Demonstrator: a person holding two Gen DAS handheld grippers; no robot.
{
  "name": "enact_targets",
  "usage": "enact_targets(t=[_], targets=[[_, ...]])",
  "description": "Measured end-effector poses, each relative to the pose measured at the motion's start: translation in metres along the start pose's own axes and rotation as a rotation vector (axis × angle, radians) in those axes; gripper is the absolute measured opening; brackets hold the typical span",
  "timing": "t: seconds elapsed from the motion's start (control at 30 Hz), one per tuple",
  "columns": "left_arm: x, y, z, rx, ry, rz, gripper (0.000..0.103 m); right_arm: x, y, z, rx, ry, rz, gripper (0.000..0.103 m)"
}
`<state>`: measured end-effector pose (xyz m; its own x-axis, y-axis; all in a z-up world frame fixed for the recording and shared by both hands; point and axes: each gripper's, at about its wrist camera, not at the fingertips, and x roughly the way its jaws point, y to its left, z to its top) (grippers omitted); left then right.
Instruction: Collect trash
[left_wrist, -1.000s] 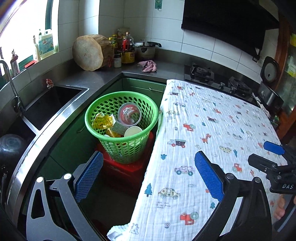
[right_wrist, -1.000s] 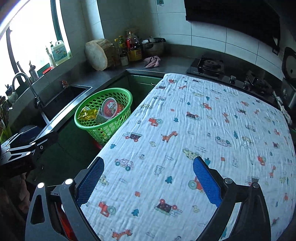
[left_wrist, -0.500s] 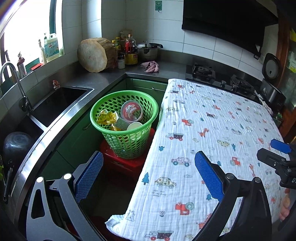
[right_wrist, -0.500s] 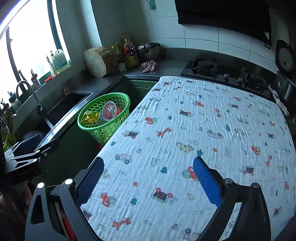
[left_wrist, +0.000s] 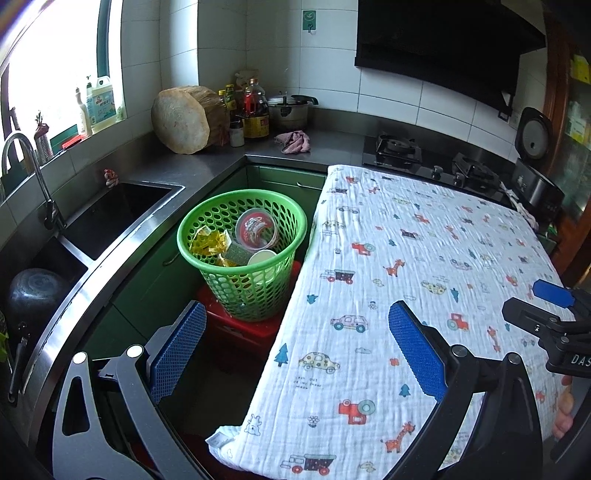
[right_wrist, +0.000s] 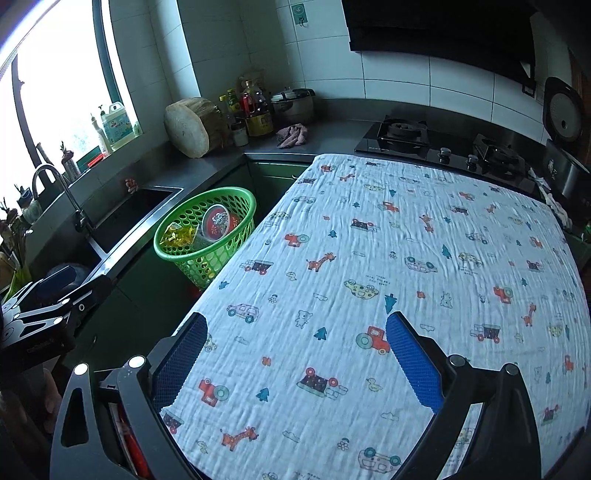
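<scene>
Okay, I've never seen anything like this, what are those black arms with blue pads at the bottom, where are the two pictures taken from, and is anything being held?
Those are two hand-held grippers, one in each of a person's hands, not a robot. Each carries a camera looking out along its two blue-padded fingers. One picture is from the left gripper, the other from the right gripper; each also shows in the other's view at the edge. Both are open and hold nothing. Below them is a table under a printed cloth with nothing on it. Beside the table stands a green basket already holding trash: a yellow wrapper, a red-lidded bowl and a cup.
</scene>
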<state>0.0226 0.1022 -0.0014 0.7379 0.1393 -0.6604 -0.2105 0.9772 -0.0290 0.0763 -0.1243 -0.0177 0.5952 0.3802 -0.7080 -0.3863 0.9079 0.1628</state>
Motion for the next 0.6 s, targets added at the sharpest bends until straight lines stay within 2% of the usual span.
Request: enact_targets(t=[0.6], targets=[[-0.006,-0.032,-0.006,0.069,-0.008,-0.049,0.098,-0.024,-0.023,-0.015,0.033,-0.026,-0.044,0.095]])
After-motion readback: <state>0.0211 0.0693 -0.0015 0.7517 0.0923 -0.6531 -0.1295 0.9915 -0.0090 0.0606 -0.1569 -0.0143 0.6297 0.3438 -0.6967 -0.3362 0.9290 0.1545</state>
